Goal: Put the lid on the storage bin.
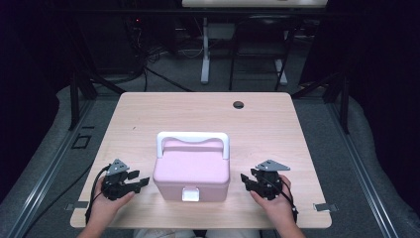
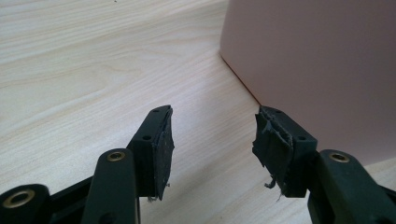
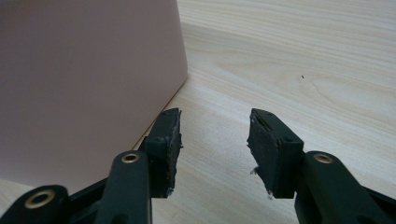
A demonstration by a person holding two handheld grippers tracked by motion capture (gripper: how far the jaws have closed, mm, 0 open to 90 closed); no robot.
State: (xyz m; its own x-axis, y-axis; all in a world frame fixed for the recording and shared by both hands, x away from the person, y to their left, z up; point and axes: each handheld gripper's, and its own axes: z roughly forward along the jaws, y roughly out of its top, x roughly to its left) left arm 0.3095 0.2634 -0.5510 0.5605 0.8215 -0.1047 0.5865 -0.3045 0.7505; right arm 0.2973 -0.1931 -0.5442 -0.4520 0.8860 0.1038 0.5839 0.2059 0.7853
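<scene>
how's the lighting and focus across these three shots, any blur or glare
High view: table evenly lit, surroundings nearly black, slightly soft overall. Left gripper view: pink box close and soft-edged, jaws sharp, frayed pads legible. Right gripper view: the box's wall dim and featureless, wood grain crisp; no strong glare.

one pink storage box (image 1: 190, 173) w/ one white handle (image 1: 192, 139) and one white front latch (image 1: 190, 194), on one wooden table (image 1: 267, 129). two handheld grippers: left gripper (image 1: 144, 180), right gripper (image 1: 242, 177). one cable hole (image 1: 238, 104) in the tabletop, two hands.
</scene>
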